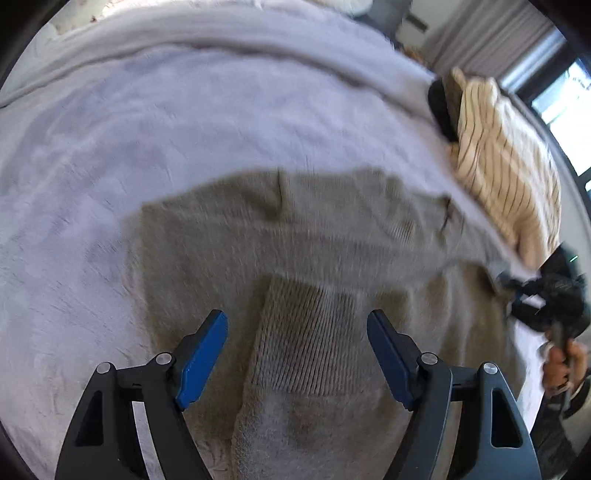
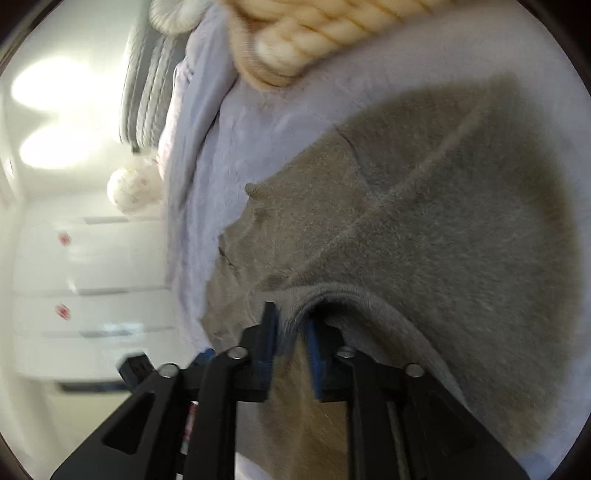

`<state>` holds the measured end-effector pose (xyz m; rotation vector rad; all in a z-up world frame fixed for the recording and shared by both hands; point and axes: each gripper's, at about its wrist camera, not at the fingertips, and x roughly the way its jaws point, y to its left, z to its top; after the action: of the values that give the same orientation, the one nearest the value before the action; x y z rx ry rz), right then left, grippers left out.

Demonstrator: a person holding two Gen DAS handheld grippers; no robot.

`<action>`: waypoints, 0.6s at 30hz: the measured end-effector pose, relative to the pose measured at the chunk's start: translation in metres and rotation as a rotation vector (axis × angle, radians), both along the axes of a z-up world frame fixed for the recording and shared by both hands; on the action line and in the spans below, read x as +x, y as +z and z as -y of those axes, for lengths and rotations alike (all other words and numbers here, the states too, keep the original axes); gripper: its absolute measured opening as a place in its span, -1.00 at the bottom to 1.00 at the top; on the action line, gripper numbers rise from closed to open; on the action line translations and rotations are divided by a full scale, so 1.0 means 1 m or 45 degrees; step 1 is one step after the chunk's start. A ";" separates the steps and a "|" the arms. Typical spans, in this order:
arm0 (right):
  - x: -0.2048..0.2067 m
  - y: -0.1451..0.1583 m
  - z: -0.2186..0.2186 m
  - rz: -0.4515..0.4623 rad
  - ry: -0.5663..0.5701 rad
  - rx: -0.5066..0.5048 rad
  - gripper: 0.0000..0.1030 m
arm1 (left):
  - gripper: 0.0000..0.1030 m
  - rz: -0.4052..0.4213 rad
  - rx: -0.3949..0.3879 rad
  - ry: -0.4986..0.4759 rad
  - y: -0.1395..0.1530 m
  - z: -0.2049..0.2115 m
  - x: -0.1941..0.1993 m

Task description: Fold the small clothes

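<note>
A grey-brown knit sweater [image 1: 332, 229] lies spread on the pale lilac blanket [image 1: 147, 129], with a ribbed sleeve cuff [image 1: 314, 339] folded over its body. My left gripper [image 1: 295, 317] hovers over that cuff, open wide, with nothing pressed between its blue pads. In the right wrist view the sweater [image 2: 443, 240] fills the right half. My right gripper [image 2: 291, 321] stands open by a narrow gap at the sweater's rolled hem, which lies between the pads. The right gripper [image 1: 517, 291] also shows at the sweater's right edge in the left wrist view, held by a hand [image 1: 561, 362].
A cream garment with thin dark stripes [image 1: 506, 162] lies at the blanket's far right beside a black item [image 1: 441, 110]. The cream garment [image 2: 314, 29] also shows at the top of the right wrist view. Beyond the bed's edge are grey pillows [image 2: 147, 92] and white drawers [image 2: 92, 258].
</note>
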<state>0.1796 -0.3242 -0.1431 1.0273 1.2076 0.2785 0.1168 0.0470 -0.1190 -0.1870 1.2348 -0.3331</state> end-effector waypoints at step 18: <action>0.002 0.040 -0.047 0.250 0.445 -0.909 0.09 | -0.18 -0.069 0.001 -0.070 -0.009 0.000 -0.008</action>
<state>0.1812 -0.2771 -0.1028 0.1649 1.1715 0.1881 0.1093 0.0470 -0.1283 -0.1626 1.2951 -0.3772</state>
